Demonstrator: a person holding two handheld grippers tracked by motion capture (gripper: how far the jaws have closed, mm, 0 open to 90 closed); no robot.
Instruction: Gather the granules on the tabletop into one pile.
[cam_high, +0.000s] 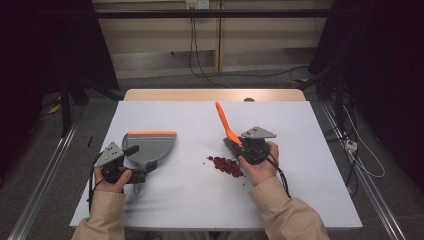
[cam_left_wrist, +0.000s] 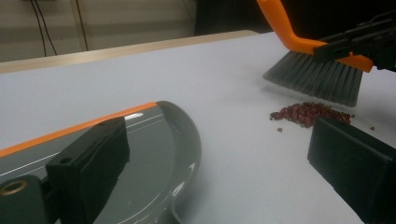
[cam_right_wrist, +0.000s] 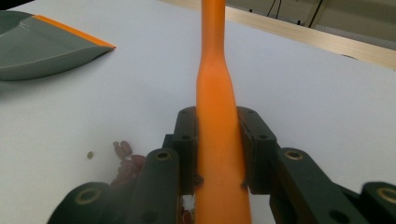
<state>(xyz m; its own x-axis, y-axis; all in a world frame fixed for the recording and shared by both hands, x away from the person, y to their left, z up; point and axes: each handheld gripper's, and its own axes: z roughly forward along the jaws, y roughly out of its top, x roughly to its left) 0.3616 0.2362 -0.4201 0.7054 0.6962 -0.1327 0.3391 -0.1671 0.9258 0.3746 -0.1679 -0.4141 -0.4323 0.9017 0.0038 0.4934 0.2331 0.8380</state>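
A pile of red beans (cam_high: 227, 166) (cam_left_wrist: 310, 113) (cam_right_wrist: 126, 161) lies on the white table (cam_high: 200, 200), right of centre. My right gripper (cam_high: 245, 147) (cam_right_wrist: 219, 116) is shut on the orange handle of a brush (cam_high: 223, 120) (cam_right_wrist: 215, 70). The brush's grey bristles (cam_left_wrist: 317, 79) sit at the far side of the pile, just beyond the beans. A grey dustpan (cam_high: 150, 145) (cam_left_wrist: 159, 149) (cam_right_wrist: 42, 44) with an orange lip lies flat at the left. My left gripper (cam_high: 134, 159) (cam_left_wrist: 219, 154) is at its near end, jaws wide apart, one jaw over the pan.
A wooden table edge (cam_high: 215, 95) runs behind the white top. Cables (cam_high: 360, 150) trail over the floor at the right, and metal rails (cam_high: 45, 170) flank the table. A few stray beans (cam_left_wrist: 279, 129) lie apart from the pile.
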